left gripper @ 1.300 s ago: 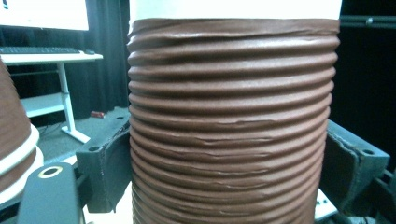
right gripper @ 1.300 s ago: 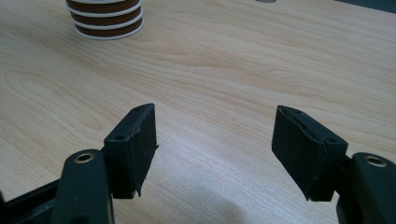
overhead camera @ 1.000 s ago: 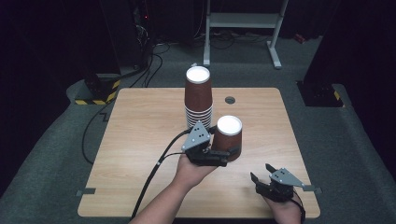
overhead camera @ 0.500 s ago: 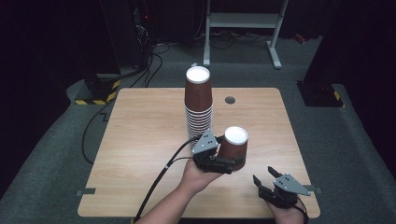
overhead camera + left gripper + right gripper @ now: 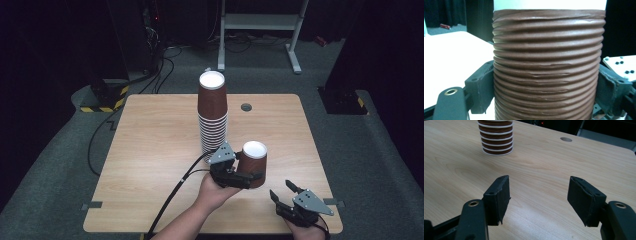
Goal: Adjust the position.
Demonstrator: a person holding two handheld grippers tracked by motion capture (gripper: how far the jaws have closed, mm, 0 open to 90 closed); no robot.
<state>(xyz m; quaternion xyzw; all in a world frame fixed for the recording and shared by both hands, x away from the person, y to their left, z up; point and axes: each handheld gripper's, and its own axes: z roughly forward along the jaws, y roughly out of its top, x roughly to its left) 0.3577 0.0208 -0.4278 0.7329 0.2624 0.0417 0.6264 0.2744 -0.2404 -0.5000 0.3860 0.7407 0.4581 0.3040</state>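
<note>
A brown ribbed paper cup (image 5: 254,162) with a white interior stands upright, mouth up, near the table's front edge, just in front and to the right of a tall stack of matching cups (image 5: 213,117).

The left gripper (image 5: 248,176), on a forearm angled in from the bottom edge, is clamped on a cup (image 5: 253,162) with jaws level, while the right gripper (image 5: 284,193) rests low at the near right, jaws apart.

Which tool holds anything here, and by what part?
The left tool grips the brown ribbed cup across its side wall; the right tool is open and holds nothing.
</note>
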